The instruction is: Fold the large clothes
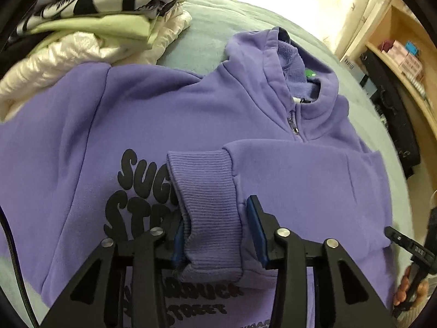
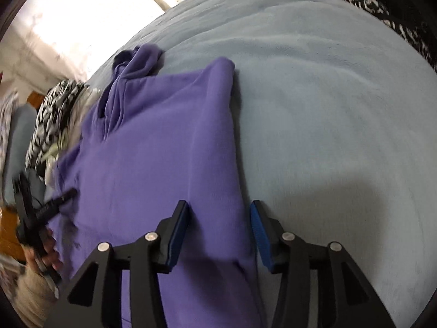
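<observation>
Left gripper (image 1: 218,232) nearest: ribbed cuff (image 1: 210,207) sits between its jaws, left pad touching, right pad apart, so not clamped. Right gripper (image 2: 220,232) stands wide over the folded right edge of the purple hoodie (image 1: 82,125), nothing held. Hoodie lies flat mid-bed (image 2: 327,109), hood toward the far edge. Print reads "SUG… STR…", lower "…DUCK STREET". Clothes pile (image 1: 95,22) at far-left corner.

A purple zip-neck hoodie (image 1: 191,114) with black lettering lies face-up, one ribbed-cuffed sleeve (image 1: 207,191) folded across its chest.
</observation>
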{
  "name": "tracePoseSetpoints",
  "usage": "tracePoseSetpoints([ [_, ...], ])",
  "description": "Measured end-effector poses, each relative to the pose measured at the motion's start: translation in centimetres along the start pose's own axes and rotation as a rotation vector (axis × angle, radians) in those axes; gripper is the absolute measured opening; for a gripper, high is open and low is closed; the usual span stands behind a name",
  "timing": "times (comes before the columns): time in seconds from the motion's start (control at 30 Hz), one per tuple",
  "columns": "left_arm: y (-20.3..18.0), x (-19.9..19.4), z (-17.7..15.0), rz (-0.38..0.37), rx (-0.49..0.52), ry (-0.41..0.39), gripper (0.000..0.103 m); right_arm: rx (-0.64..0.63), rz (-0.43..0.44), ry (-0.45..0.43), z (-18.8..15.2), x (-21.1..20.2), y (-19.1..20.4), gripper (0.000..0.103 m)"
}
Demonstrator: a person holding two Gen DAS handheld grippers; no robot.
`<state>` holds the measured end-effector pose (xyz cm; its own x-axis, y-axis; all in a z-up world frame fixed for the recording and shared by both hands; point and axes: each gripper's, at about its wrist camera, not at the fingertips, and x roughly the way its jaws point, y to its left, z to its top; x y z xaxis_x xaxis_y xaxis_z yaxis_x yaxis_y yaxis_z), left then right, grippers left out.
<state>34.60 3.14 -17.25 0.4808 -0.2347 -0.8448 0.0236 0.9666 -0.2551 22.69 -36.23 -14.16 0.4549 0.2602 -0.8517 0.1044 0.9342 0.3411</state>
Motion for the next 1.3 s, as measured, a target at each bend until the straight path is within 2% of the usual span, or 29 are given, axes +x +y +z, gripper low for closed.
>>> tracePoseSetpoints([
  [0.03, -0.7, -0.2, 0.1, 0.001, 0.024, -0.001, 0.01, -0.021, -0.025, -0.008, -0.1, 0.0, 0.5, 0.036],
  [0.1, -1.7, -1.3, 0.1, 0.035, 0.058, -0.05, 0.009, -0.021, -0.04, -0.042, 0.2, -0.6, 1.3, 0.027],
  [0.17, -2.0, -1.9, 0.2, 0.09, 0.072, -0.1, 0.008, -0.022, -0.069, -0.079, -0.3, -1.1, 0.9, 0.027],
  [0.2, -1.8, -1.6, 0.2, 0.147, 0.076, -0.106, 0.008, -0.022, -0.088, -0.066, -0.8, -0.7, 0.7, 0.027],
  [0.23, -1.5, -0.9, 0.1, 0.188, 0.074, -0.076, 0.014, -0.021, -0.106, -0.047, -1.1, 0.0, 0.5, 0.03],
  [0.27, -1.1, -0.5, 0.1, 0.194, 0.061, -0.048, 0.018, -0.02, -0.109, -0.056, -1.2, 0.0, 0.5, 0.03],
  [0.3, -0.2, -0.3, -0.1, 0.177, 0.027, -0.018, 0.018, -0.012, -0.113, -0.052, -1.2, -0.4, 0.3, 0.034],
  [0.37, 0.8, -1.4, -0.4, 0.142, -0.023, -0.027, 0.022, 0.019, -0.121, -0.036, -0.9, -1.3, 0.5, 0.036],
  [0.43, 1.1, -3.1, -0.7, 0.165, -0.026, -0.074, 0.023, 0.023, -0.124, -0.065, -1.0, -2.7, 1.2, 0.036],
  [0.5, 0.9, -4.5, -1.1, 0.164, -0.006, -0.119, 0.023, -0.022, -0.158, -0.13, -1.4, -4.2, 2.7, 0.036],
  [0.57, 0.2, -5.8, -1.6, 0.105, 0.021, -0.145, 0.025, -0.076, -0.18, -0.186, -1.5, -5.1, 4.6, 0.036],
  [0.67, -2.4, -6.5, -2.7, -0.005, 0.082, -0.139, 0.027, -0.118, -0.139, -0.235, -1.7, -5.5, 6.7, 0.036],
  [0.77, -5.2, -5.2, -3.6, -0.063, 0.103, -0.065, 0.027, -0.176, -0.114, -0.258, -1.7, -4.5, 9.6, 0.036],
  [0.83, -6.9, -3.8, -4.3, -0.05, 0.107, -0.014, 0.027, -0.202, -0.096, -0.235, -1.7, -3.1, 11.6, 0.036],
  [0.9, -7.8, -2.6, -5.2, -0.022, 0.115, -0.001, 0.027, -0.209, -0.052, -0.163, -1.7, -1.1, 12.9, 0.036],
  [1.03, -8.9, -1.6, -7.0, 0.052, 0.184, -0.03, 0.03, -0.244, -0.105, -0.088, -2.8, 2.0, 14.0, 0.036],
  [1.1, -9.1, -1.5, -7.0, 0.07, 0.21, -0.039, 0.036, -0.261, -0.129, -0.077, -3.3, 2.7, 13.4, 0.036],
  [1.17, -8.7, -1.2, -6.7, 0.079, 0.204, -0.032, 0.049, -0.255, -0.132, -0.087, -3.2, 2.2, 12.4, 0.036],
  [1.27, -7.4, -0.8, -5.7, 0.056, 0.165, -0.017, 0.05, -0.204, -0.088, -0.08, -2.5, 1.4, 10.4, 0.039],
  [1.3, -7.1, -0.8, -5.5, 0.052, 0.157, -0.015, 0.05, -0.187, -0.145, -0.096, -2.2, 1.1, 9.6, 0.039],
])
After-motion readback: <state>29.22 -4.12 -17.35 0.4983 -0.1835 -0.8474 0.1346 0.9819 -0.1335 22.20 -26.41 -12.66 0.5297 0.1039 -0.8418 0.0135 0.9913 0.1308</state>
